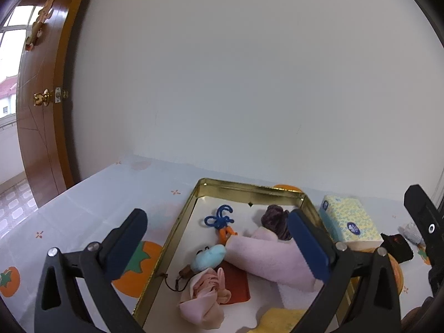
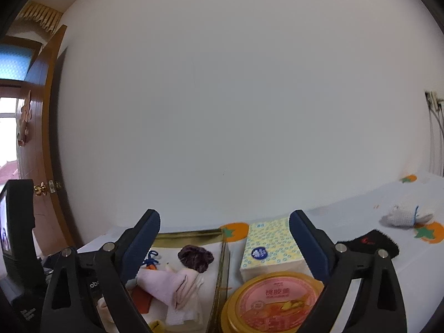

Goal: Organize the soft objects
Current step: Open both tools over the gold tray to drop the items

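A gold tin tray (image 1: 249, 188) holds several soft things: a blue knotted cord (image 1: 220, 219), a dark purple scrunchie (image 1: 274, 217), a rolled pink towel (image 1: 277, 258), a light blue plush (image 1: 209, 256) and a bunched pink cloth (image 1: 204, 302). My left gripper (image 1: 216, 216) hangs open over the tray with nothing between its fingers. My right gripper (image 2: 224, 219) is open too, empty, pointing level over the tray (image 2: 191, 234) edge and a tissue pack (image 2: 269, 247). A black cloth (image 2: 371, 241) and a white knitted piece (image 2: 402, 216) lie on the table to the right.
A round gold tin with a pink lid (image 2: 274, 302) stands in front of the tissue pack. The tablecloth (image 1: 83, 208) has orange fruit prints. A white wall runs behind the table, and a wooden door (image 1: 41, 111) stands at the left.
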Tool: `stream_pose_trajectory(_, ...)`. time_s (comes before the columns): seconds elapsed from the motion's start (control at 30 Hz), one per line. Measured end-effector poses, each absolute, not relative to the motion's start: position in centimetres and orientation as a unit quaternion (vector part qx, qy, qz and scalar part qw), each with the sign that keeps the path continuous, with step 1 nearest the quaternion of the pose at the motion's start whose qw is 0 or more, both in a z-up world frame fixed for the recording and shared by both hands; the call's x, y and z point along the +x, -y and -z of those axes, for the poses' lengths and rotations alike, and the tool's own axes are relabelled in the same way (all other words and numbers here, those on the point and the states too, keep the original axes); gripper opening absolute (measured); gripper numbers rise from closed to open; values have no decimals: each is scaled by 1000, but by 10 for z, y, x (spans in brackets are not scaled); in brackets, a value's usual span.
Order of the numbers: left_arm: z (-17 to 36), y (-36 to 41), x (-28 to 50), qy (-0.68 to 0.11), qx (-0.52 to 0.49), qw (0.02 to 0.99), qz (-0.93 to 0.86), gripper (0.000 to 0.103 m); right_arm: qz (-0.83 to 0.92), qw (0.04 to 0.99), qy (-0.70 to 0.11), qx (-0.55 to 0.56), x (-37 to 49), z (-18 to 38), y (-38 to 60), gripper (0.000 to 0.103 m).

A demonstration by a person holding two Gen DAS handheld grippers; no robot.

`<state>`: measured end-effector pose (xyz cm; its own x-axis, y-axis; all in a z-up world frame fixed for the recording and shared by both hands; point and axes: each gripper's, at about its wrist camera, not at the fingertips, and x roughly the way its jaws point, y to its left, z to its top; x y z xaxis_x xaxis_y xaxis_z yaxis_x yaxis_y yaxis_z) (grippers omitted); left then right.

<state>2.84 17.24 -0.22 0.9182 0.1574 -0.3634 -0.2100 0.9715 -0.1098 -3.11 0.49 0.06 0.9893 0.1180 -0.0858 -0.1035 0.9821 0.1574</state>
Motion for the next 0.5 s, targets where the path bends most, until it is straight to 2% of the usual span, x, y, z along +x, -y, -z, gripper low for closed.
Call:
stream_pose_trajectory(0.3,-1,-161,8,-126,-45,985,-109,103,-57,995,-47,68,-33,1,-6,96)
stream_pose_trajectory(0.5,3,-156,2,-127,-46,984,-117,103,-54,996,-52,55,-38,0,-5,96)
